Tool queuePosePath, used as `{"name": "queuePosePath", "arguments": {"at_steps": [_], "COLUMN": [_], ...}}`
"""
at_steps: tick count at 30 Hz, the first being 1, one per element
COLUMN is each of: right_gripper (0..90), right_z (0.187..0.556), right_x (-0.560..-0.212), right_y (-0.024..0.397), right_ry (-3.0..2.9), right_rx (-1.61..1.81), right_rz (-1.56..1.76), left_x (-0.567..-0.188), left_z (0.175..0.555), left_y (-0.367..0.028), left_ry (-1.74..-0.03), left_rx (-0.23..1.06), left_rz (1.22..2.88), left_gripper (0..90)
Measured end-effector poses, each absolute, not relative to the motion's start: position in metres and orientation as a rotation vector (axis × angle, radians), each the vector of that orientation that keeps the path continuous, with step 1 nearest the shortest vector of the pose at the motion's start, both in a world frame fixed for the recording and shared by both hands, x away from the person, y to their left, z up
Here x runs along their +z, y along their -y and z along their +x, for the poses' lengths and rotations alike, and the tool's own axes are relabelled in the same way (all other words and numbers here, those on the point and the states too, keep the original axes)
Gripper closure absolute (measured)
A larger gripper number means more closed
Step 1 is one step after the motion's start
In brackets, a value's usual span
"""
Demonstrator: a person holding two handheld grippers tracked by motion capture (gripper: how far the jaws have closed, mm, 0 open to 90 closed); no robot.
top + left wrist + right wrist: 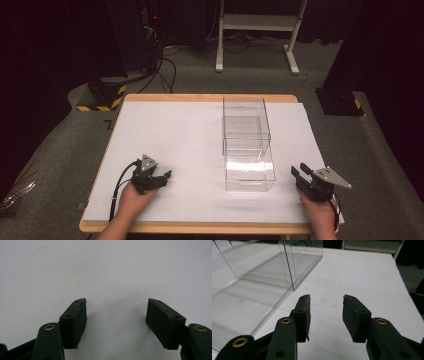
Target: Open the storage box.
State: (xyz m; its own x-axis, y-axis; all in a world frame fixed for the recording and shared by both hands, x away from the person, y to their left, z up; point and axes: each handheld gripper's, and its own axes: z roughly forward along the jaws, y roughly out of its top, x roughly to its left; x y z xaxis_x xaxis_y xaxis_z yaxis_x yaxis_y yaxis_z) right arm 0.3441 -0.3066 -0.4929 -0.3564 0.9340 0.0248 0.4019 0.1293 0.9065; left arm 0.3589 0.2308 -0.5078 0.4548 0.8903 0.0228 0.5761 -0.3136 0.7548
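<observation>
Both grippers sit at the near table edge, one per hand: left gripper [167, 175] w/ jaws spread wide over bare white surface, nothing between them; right gripper [298, 171] also spread, empty, just right of a clear plastic box [248, 167]. Box has its drawer pulled out toward the person; outer shell behind it, both look empty. Box stands mid-right on the white-topped table [175, 135], approx. between the grippers but nearer the right one.

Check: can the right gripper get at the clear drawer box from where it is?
Probably yes: the right gripper is open beside the clear drawer box, with bare white table between them.
</observation>
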Motion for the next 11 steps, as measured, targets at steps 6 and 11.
{"name": "queuePosePath", "arguments": {"at_steps": [6,11], "right_gripper": [55.0,52.2], "right_z": [0.3441,0.3443], "right_x": [-0.4956,-0.4961], "right_y": [0.2974,0.2985], "right_ry": [-1.871,-1.858], "right_rx": [1.117,1.119], "right_rz": [1.252,1.268], "left_x": [-0.5078,-0.5079], "left_z": [0.3589,0.3588], "left_y": [-0.2308,-0.2306], "left_ry": [-1.221,-1.221], "left_rx": [0.585,0.586], "left_rz": [2.018,2.017], "left_gripper": [33.3,33.3]}}
